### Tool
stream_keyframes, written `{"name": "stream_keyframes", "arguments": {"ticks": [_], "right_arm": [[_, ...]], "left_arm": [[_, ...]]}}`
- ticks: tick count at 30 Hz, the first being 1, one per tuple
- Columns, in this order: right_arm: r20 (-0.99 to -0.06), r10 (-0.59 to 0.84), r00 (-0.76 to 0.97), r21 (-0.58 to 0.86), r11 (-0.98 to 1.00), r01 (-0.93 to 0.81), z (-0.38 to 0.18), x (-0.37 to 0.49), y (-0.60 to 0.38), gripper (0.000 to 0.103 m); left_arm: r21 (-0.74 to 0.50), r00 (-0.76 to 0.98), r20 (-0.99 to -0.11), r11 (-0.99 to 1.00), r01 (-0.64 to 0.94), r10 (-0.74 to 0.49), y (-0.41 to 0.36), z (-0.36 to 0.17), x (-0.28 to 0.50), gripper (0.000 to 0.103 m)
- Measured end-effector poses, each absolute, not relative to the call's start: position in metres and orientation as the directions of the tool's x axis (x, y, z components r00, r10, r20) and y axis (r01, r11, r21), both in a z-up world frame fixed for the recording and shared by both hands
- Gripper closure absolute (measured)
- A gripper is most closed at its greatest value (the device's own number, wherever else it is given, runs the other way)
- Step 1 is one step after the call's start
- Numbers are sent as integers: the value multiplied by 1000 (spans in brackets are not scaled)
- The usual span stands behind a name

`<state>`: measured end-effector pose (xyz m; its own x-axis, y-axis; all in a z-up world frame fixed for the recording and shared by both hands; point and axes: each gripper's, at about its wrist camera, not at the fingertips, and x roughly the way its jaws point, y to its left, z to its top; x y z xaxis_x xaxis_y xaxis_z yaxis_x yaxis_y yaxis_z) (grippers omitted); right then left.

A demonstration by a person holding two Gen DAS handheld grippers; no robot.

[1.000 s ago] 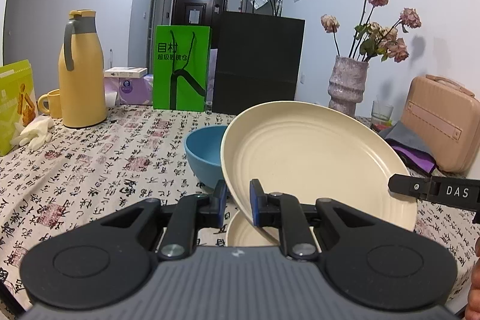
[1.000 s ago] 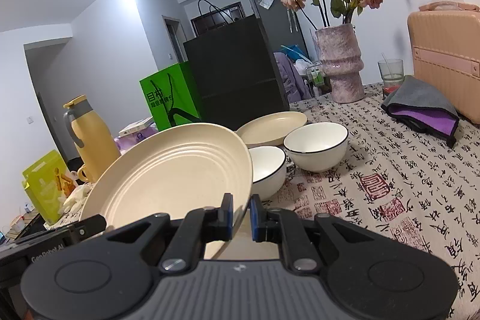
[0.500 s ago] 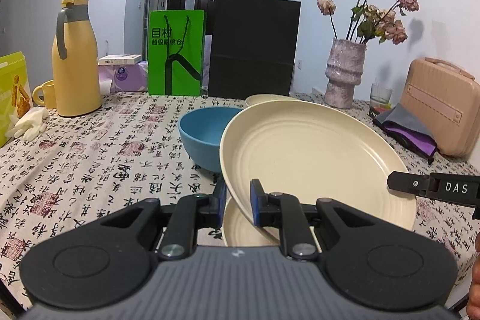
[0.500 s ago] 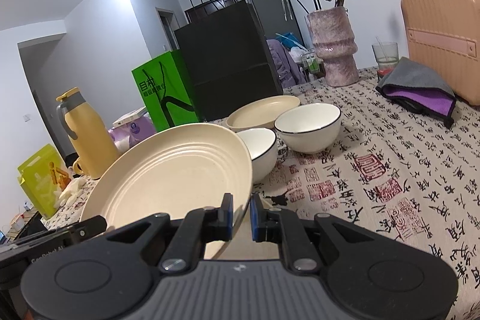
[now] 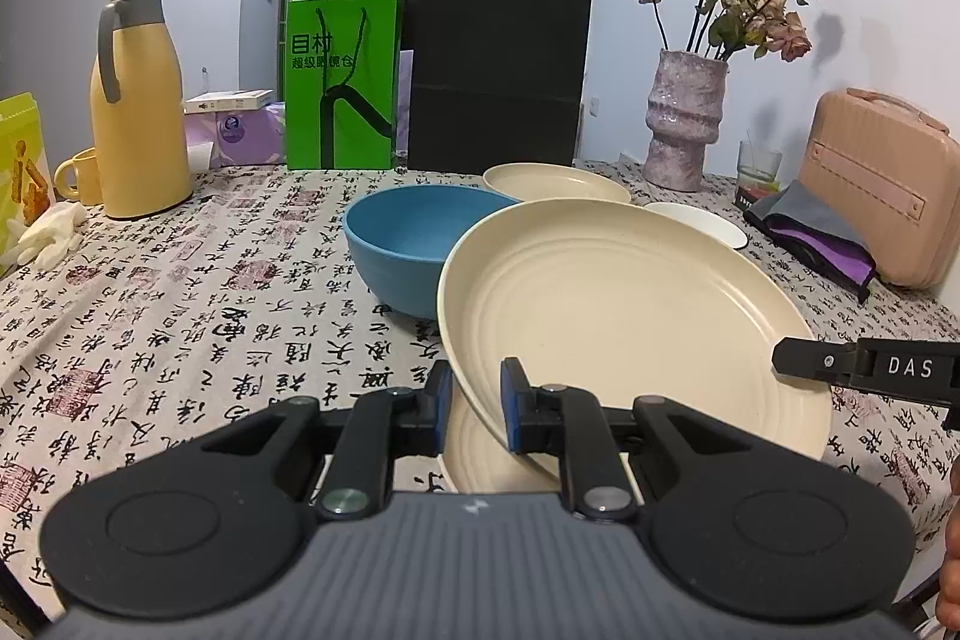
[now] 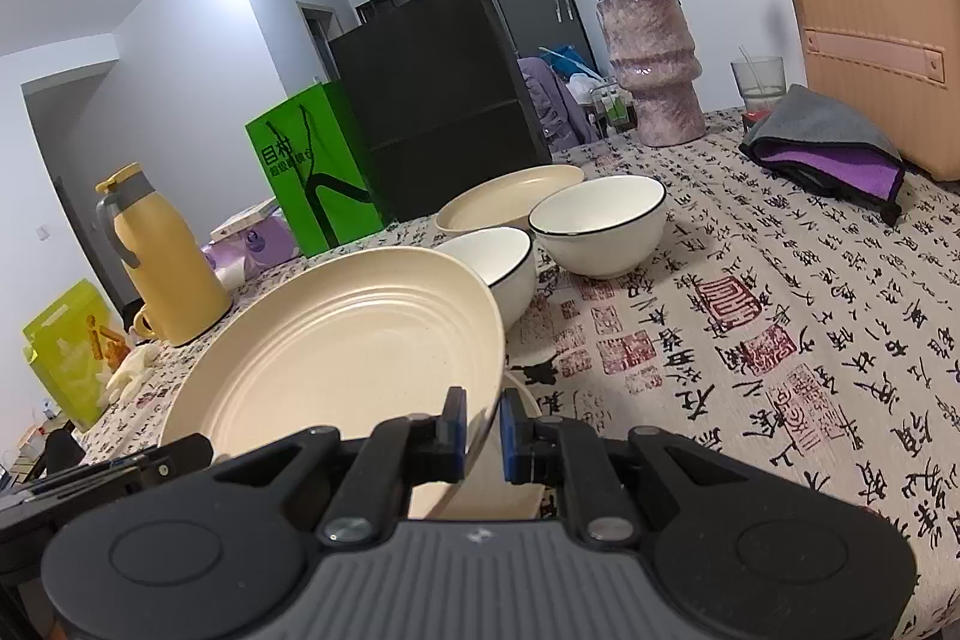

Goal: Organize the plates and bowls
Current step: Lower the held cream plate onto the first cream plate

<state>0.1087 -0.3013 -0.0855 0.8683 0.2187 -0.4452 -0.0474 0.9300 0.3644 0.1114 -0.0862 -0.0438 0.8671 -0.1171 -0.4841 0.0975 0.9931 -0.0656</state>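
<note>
Both grippers hold one large cream plate [image 5: 624, 304], also in the right wrist view [image 6: 336, 358], tilted above the table. My left gripper [image 5: 475, 407] is shut on its near left rim. My right gripper [image 6: 481, 427] is shut on its right rim. A second cream plate [image 5: 480, 451] lies on the table just under it. A blue bowl [image 5: 414, 244] stands behind it. Two white bowls [image 6: 600, 232] [image 6: 498, 262] and a third cream plate [image 6: 510, 199] stand further back.
The table has a calligraphy-print cloth [image 5: 180, 304]. A yellow jug [image 5: 138, 100], a green bag [image 5: 341, 82], a black bag [image 5: 498, 70], a vase with dried roses [image 5: 684, 118], a pink case [image 5: 876, 202] and a folded grey-purple cloth [image 6: 828, 148] stand around the edges.
Both grippers have lowered the held plate toward the plate on the table. The far plates and bowls now show above its rim. Both grips are unchanged.
</note>
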Motion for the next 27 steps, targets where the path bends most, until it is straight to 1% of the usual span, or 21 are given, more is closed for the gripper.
{"name": "stream_keyframes", "arguments": {"ticks": [13,23,27], "right_arm": [[-470,218,855,366,930,-37,-95,116,-303,92],[-489,206,847,340,940,-32,-97,119,-300,92],[-505,201,840,335,942,-24,-101,123,-301,92]], "left_arm": [[-57,854,-507,993,99,-114,-88,-51,117,86],[-49,848,-520,995,91,-103,-89,-56,119,86],[-55,837,-537,994,93,-108,-89,-60,124,86]]}}
